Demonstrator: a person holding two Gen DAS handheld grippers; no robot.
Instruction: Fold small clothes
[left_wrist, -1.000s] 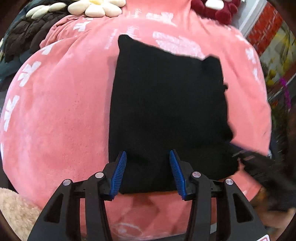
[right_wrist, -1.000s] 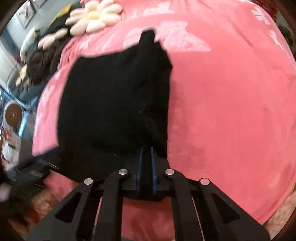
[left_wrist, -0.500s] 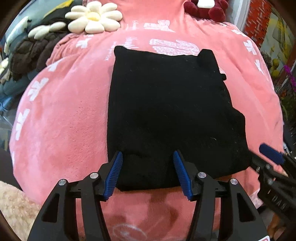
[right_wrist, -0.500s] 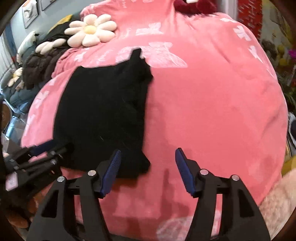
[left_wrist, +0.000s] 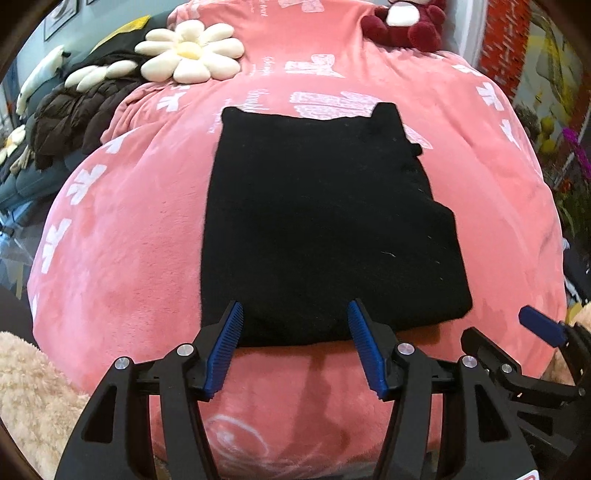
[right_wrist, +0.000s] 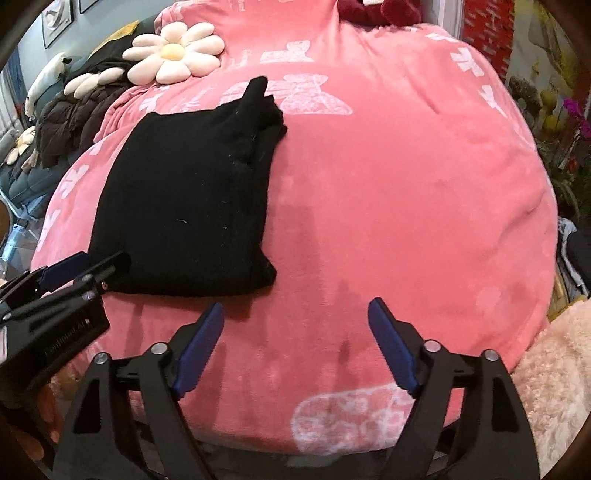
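Black garment (left_wrist: 325, 221) folded flat on pink blanket (left_wrist: 129, 229). Left gripper (left_wrist: 295, 347) jaws opening, straddling near hem, gripping nothing. Right gripper (right_wrist: 295, 343) jaws opening wide, empty, beside garment. Release cleanly; avoid dragging hem.

L+R wrist cams | angled down, close | share black garment (left_wrist: 325, 221)
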